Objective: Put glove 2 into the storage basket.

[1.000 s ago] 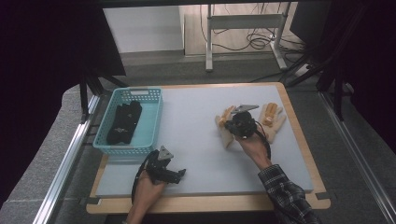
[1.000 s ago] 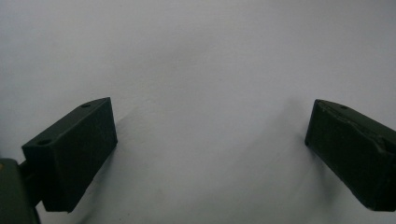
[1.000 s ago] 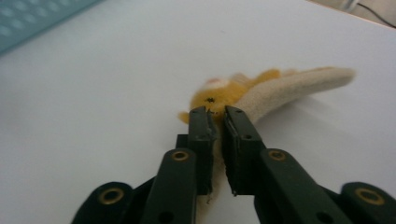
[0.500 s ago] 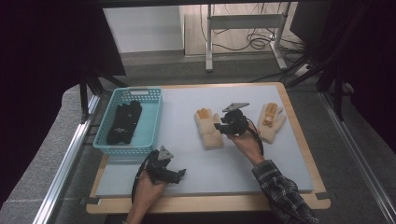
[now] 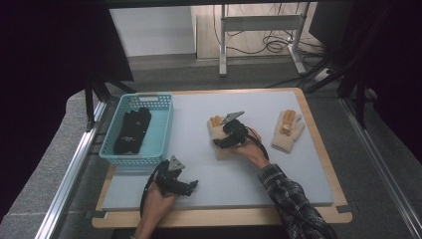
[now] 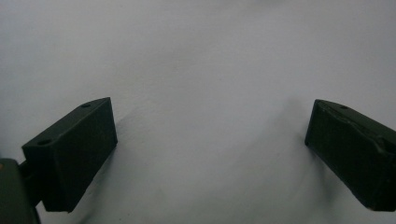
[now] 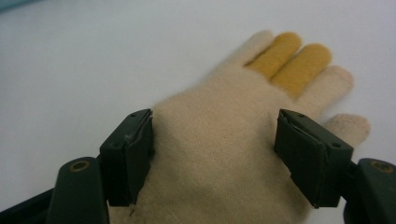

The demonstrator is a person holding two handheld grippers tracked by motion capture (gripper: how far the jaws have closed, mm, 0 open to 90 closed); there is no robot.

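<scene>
Blue basket [image 5: 159,130] far left, second glove [image 5: 287,131] right; right gripper [image 7: 212,154] spread wide astride cream glove [image 7: 219,154], released; left gripper [image 6: 210,149] likewise wide, empty.

1. Left gripper [image 5: 191,185] low near front edge, jaws wide apart, nothing between them.
2. Right gripper [image 5: 219,143] mid-table, forearm reaching forward, jaws spread apart.

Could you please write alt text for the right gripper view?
A cream knit glove with two yellow fingers lies flat on a pale grey table, and the right tool straddles its palm with its black jaws open on either side.
</scene>
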